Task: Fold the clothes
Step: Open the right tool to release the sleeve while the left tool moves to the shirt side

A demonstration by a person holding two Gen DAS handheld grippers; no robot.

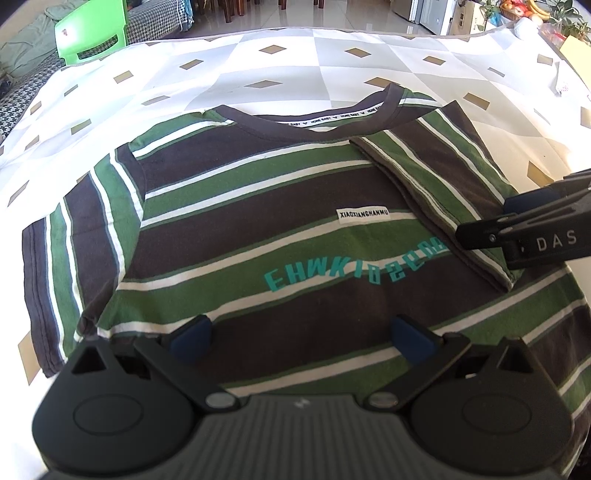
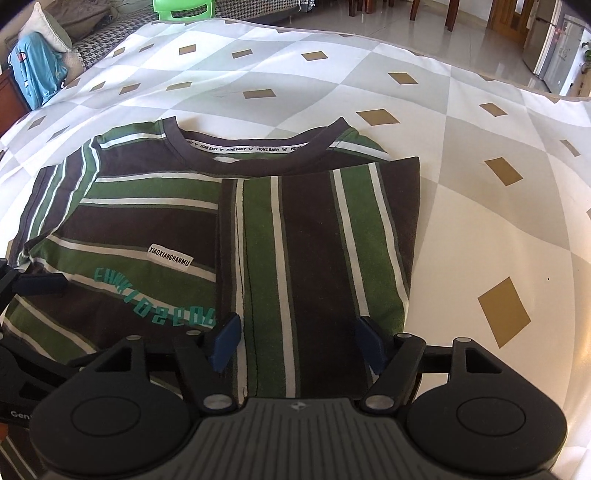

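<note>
Lying flat on a tablecloth (image 1: 332,70) patterned with grey and white diamonds and small tan lozenges is a striped T-shirt (image 1: 280,206) in brown, green and white, its collar (image 2: 255,157) at the far side from both cameras. A white label (image 1: 364,215) reading XIAOXIANGHANMU sits on the shirt's chest, with teal lettering (image 1: 354,267) just nearer the cameras than the label. One sleeve (image 2: 317,251) is folded inward over the shirt's chest, beside the label; the other sleeve (image 1: 70,258) lies spread out on the cloth. The left gripper (image 1: 301,338) hangs above the shirt's lower half, jaws spread wide, nothing between them. The right gripper (image 2: 297,341) hangs over the folded sleeve's near end, jaws apart, blue pads (image 2: 225,341) not pressing the fabric. A green plastic chair (image 1: 94,33) stands beyond the far edge of the tablecloth
</note>
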